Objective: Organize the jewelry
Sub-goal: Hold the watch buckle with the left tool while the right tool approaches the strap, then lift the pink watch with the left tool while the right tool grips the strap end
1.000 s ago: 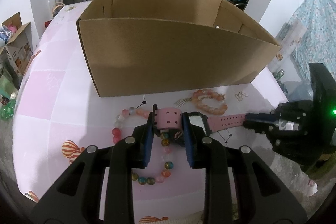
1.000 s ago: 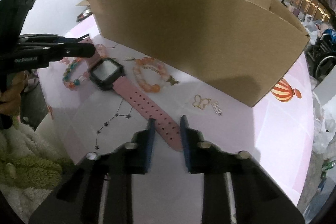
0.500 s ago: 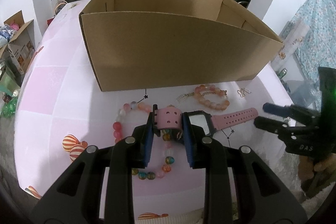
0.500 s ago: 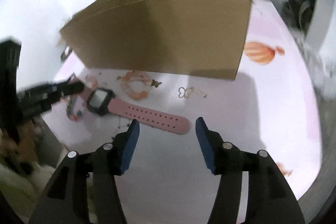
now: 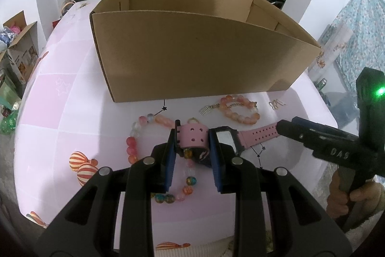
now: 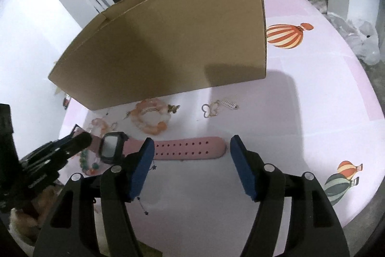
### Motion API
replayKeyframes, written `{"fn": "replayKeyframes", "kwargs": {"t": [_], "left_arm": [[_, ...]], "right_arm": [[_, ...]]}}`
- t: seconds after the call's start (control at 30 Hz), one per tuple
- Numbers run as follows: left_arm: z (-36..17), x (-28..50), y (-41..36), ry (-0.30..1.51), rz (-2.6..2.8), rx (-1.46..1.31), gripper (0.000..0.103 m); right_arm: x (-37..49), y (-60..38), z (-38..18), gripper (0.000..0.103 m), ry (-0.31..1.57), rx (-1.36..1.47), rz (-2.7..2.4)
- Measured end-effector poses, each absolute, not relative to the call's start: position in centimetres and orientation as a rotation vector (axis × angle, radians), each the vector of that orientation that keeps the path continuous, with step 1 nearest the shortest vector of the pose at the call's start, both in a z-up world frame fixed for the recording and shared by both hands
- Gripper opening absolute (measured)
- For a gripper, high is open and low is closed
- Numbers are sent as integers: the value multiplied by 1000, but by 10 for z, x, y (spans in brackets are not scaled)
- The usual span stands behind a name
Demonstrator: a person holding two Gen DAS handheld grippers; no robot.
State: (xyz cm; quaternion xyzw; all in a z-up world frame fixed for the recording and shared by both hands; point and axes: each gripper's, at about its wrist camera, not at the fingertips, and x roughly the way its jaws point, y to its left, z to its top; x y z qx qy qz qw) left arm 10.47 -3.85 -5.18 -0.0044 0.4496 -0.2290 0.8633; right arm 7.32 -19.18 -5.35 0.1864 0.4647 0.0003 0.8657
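Note:
A pink watch with a black square face [image 5: 226,139] lies on the pink tablecloth in front of a cardboard box [image 5: 192,52]. My left gripper [image 5: 192,143] is shut on the short strap, just left of the face. The long strap [image 6: 190,148] stretches right along the cloth. My right gripper [image 6: 191,141] hovers over its end with the jaws opening wide. The strap lies in the gap and neither pad touches it. In the right wrist view the left gripper [image 6: 83,139] shows at the far left beside the watch face [image 6: 112,148].
An orange bead bracelet [image 5: 240,110] lies near the box wall [image 6: 168,40]. A multicolour bead bracelet [image 5: 134,136] runs under my left gripper. A butterfly charm [image 6: 210,110], a small comb clip [image 6: 229,103] and a thin star chain [image 5: 258,155] lie on the cloth.
My right gripper let go of the long strap's end, opened wide and rolled. The strap now lies flat. My left gripper kept its hold and its place.

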Motion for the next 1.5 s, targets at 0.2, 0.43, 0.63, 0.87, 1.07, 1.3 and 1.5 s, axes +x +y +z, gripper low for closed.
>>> {"fn": "replayKeyframes", "kwargs": {"t": [0.2,0.43,0.63,0.87,1.07,1.3,1.5], "left_arm": [[-52,104,-38,944,-488,-7,25],[-52,104,-40,944,-492,-4,25],[-52,105,-44,948,-493,2,26],[-61,107,-47,998,-505,-14,24],[-60,104,-50,981,-515,-10,24],[-63,104,-49,989,-512,-12,22],[-63,104,-49,990,-498,2,18]], "right_arm": [[78,-171,-55,67,986,265,-14],[82,-153,-57,58,989,165,-60],[82,-143,-61,55,978,131,-76],[72,-139,-65,52,959,128,-83],[64,-145,-62,44,949,139,-90],[62,-153,-60,30,933,140,-108],[63,-175,-58,10,935,271,-88]]}}
